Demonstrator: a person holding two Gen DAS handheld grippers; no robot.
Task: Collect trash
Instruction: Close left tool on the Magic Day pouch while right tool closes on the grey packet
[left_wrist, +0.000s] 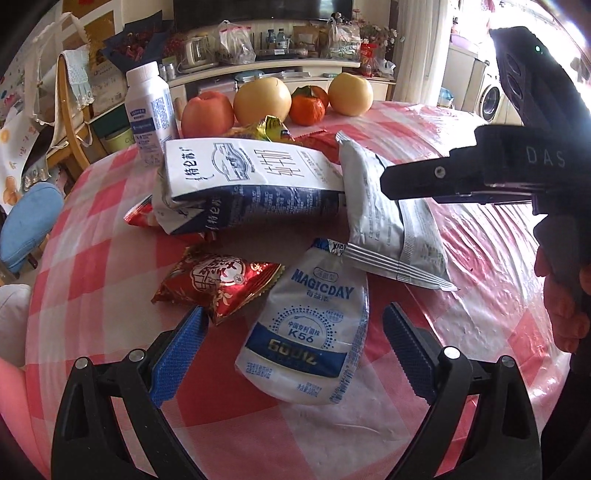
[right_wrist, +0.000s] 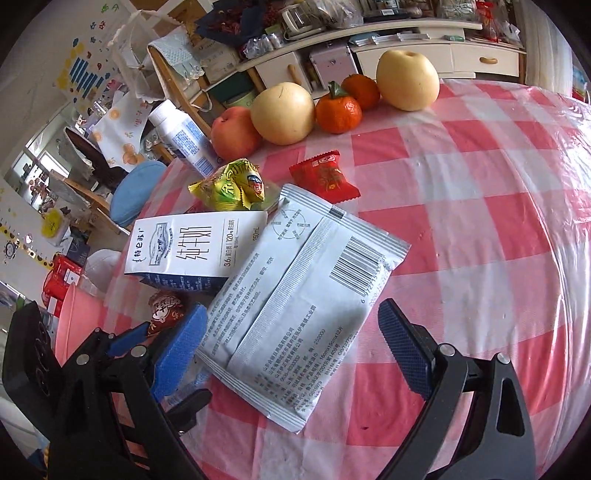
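Observation:
Trash lies on the pink checked table (left_wrist: 480, 266). My left gripper (left_wrist: 295, 343) is open, its blue pads either side of a white MAGICDAY pouch (left_wrist: 306, 332). A red foil wrapper (left_wrist: 221, 284) lies left of the pouch. A crushed milk carton (left_wrist: 251, 184) lies behind it. My right gripper (right_wrist: 291, 343) is open around the near end of a grey wipes packet (right_wrist: 295, 302), which also shows in the left wrist view (left_wrist: 380, 221). The carton (right_wrist: 184, 247), a yellow-green wrapper (right_wrist: 232, 184) and a red candy wrapper (right_wrist: 325, 177) lie beyond.
Fruit stands at the table's far edge: an apple (left_wrist: 207, 110), two pears (left_wrist: 262, 99) and tangerines (left_wrist: 306, 107). A white bottle (left_wrist: 149, 110) stands at the left. A pink bin (right_wrist: 77, 317) sits below the table's left edge. Chairs and a cluttered cabinet lie beyond.

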